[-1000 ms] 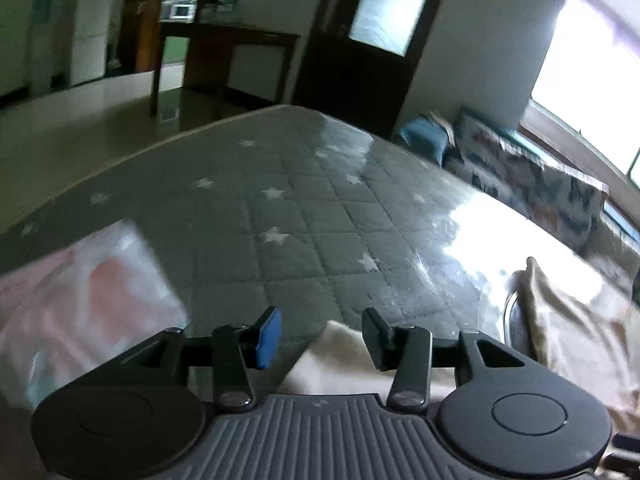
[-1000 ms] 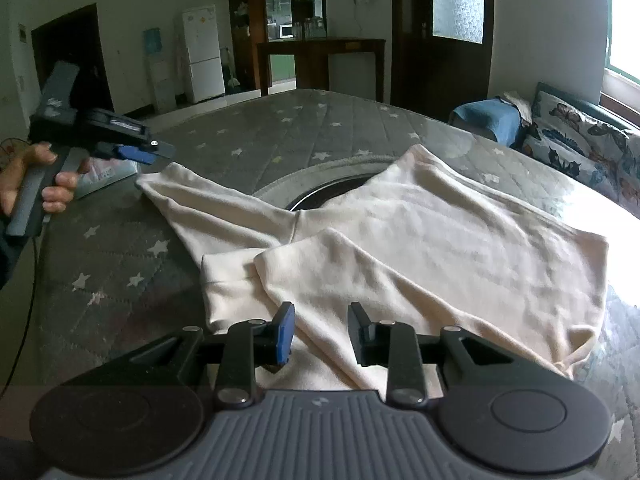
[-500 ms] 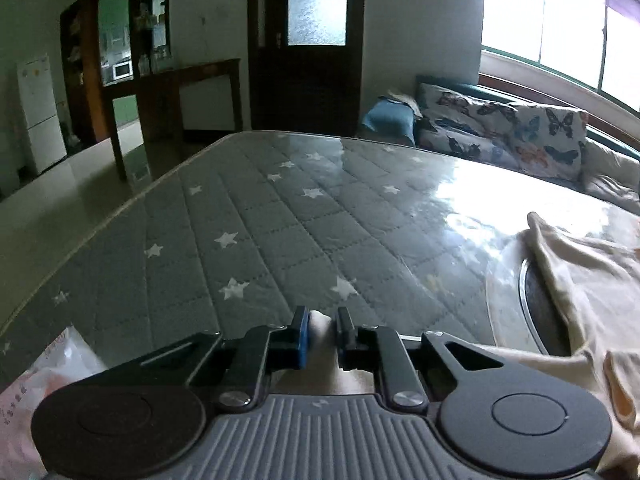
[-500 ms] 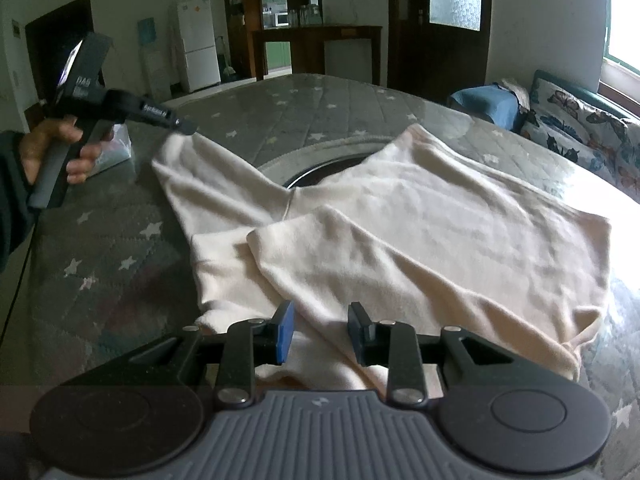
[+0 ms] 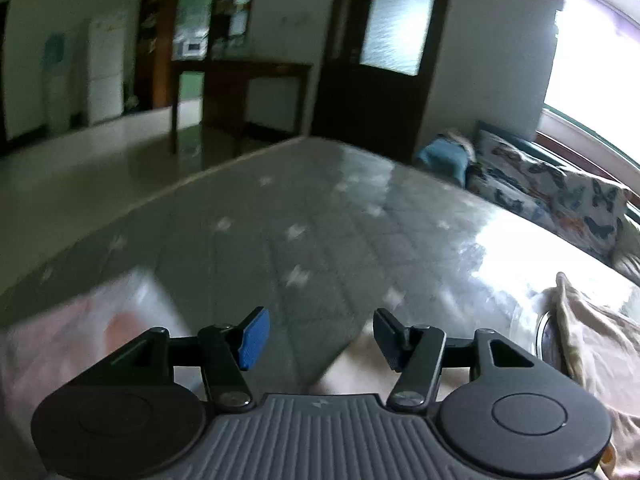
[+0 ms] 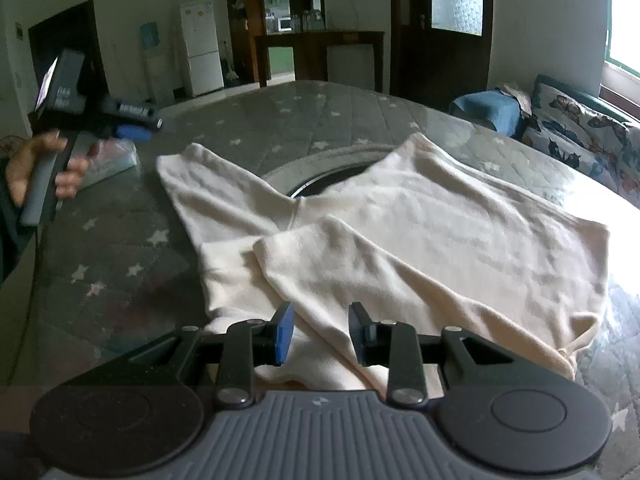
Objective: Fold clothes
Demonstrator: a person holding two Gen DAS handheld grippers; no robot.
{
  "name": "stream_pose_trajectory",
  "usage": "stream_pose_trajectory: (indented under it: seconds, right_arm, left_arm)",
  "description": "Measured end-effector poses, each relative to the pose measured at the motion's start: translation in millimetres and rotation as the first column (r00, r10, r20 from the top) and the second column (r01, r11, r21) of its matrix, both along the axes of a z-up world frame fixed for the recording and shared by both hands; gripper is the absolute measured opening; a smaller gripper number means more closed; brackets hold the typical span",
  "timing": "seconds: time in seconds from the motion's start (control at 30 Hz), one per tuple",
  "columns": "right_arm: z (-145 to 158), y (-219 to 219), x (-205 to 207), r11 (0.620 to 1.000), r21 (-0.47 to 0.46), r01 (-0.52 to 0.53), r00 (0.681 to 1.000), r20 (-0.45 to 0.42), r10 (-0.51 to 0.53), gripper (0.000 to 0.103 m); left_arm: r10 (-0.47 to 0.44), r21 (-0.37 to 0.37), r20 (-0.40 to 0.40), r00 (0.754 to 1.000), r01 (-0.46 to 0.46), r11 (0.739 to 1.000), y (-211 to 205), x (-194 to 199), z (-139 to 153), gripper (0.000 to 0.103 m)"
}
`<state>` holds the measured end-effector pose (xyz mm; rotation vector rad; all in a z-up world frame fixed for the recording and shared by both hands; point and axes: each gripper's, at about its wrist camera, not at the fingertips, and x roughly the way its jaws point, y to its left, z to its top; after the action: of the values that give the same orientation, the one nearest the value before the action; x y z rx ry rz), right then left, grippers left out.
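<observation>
Cream knit garment [image 6: 420, 232] lies spread on the grey quilted star-print table cover [image 6: 120, 248], with one sleeve stretched toward the far left and a second sleeve folded across the near part of the body. A round dark opening with a metal rim [image 6: 316, 186] shows in the table just behind the garment, partly covered by it.

Right gripper [image 6: 320, 336]: jaws part-open, held low over the near edge of the garment. A fold of the cream cloth runs between the blue pad and the black pad; neither pad presses on it, so nothing is gripped.

Left gripper [image 5: 318, 338]: jaws have just been opening and now stand wide apart. Sleeve end lies under and slightly right of the gap, not clamped; pads are clear of the cloth. In the right wrist view the left gripper [image 6: 138, 128] is above the table at far left, apart from the sleeve tip, held by a person's hand [image 6: 44, 168].

Clear plastic packet with pink and white contents [image 5: 76, 344] sits on the table cover to the left of the left gripper; blurred in that view. Butterfly-print cushion [image 6: 576, 136] is on a seat beyond the table's far right edge.
</observation>
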<state>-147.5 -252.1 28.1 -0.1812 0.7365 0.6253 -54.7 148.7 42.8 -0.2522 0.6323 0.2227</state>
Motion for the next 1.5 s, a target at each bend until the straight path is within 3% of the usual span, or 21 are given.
stream_pose_trajectory:
  seconds: [0.17,0.27,0.3,0.37,0.47,0.63,0.77,0.87,1.0,1.13,1.23,1.3,1.4,1.5]
  right_arm:
    - [7.7,1.7,-4.6,1.000,0.007,-0.010,1.000,0.019,0.010,0.030]
    - [11.8,1.0,-9.0,1.000,0.012,-0.006,1.000,0.031,0.006,0.030]
    - [13.0,0.3,-10.5,1.000,0.015,-0.003,0.999,0.034,0.003,0.030]
    - [15.4,-1.3,-13.4,1.000,0.020,0.004,0.999,0.041,-0.004,0.030]
    - [18.7,-6.0,-17.4,0.999,0.034,0.020,0.999,0.049,-0.022,0.030]
    - [24.5,-18.7,-21.7,0.997,0.057,0.057,0.996,0.061,-0.060,0.030]
    - [26.8,-33.6,-23.3,0.991,0.084,0.105,0.991,0.070,-0.110,0.030]
    - [27.2,-46.7,-25.6,0.984,0.103,0.143,0.986,0.072,-0.151,0.030]
    - [25.9,-65.5,-29.9,0.974,0.117,0.191,0.977,0.074,-0.201,0.030]
    - [20.7,-83.2,-34.9,0.963,0.123,0.241,0.966,0.062,-0.250,0.030]
    - [14.0,-95.0,-37.8,0.953,0.129,0.275,0.959,0.040,-0.282,0.030]
    - [10.4,-99.4,-39.2,0.949,0.127,0.287,0.956,0.032,-0.293,0.030]
    - [7.9,-103.5,-41.8,0.947,0.123,0.295,0.953,0.024,-0.300,0.030]
    - [8.3,-106.5,-43.6,0.946,0.126,0.299,0.952,0.021,-0.304,0.030]
  left_arm:
    - [0.036,-0.067,-0.048,0.998,-0.039,0.997,0.0,-20.3,-19.8,0.059]
    - [0.036,-0.060,-0.037,0.999,-0.038,0.997,-1.9,-19.5,-17.0,0.055]
    - [0.034,-0.062,-0.034,0.999,-0.036,0.997,-2.4,-18.5,-16.2,0.049]
    - [0.028,-0.060,-0.037,0.999,-0.030,0.998,-3.3,-14.1,-15.5,0.024]
    - [0.022,-0.093,-0.031,0.999,-0.025,0.995,-2.4,-9.5,-12.6,0.006]
    - [-0.055,-0.105,0.051,0.997,0.060,0.993,-23.1,-8.1,19.9,0.005]
    - [-0.180,-0.099,0.116,0.977,0.192,0.976,-64.9,-6.0,55.3,0.005]
    - [-0.309,-0.096,0.168,0.936,0.328,0.940,-111.9,-7.0,78.3,0.005]
    - [-0.474,-0.095,0.220,0.852,0.502,0.859,-179.3,-11.0,98.5,0.005]
    - [-0.615,-0.090,0.241,0.751,0.648,0.756,-242.7,-23.0,104.6,0.005]
    - [-0.696,-0.120,0.202,0.689,0.722,0.681,-277.5,-29.9,88.6,0.007]
    - [-0.754,-0.138,0.175,0.633,0.774,0.618,-292.3,-31.7,76.4,0.009]
    - [-0.802,-0.099,0.117,0.585,0.811,0.577,-303.3,-39.6,63.3,0.022]
    - [-0.791,-0.086,0.098,0.604,0.797,0.598,-285.7,-37.8,58.2,0.037]
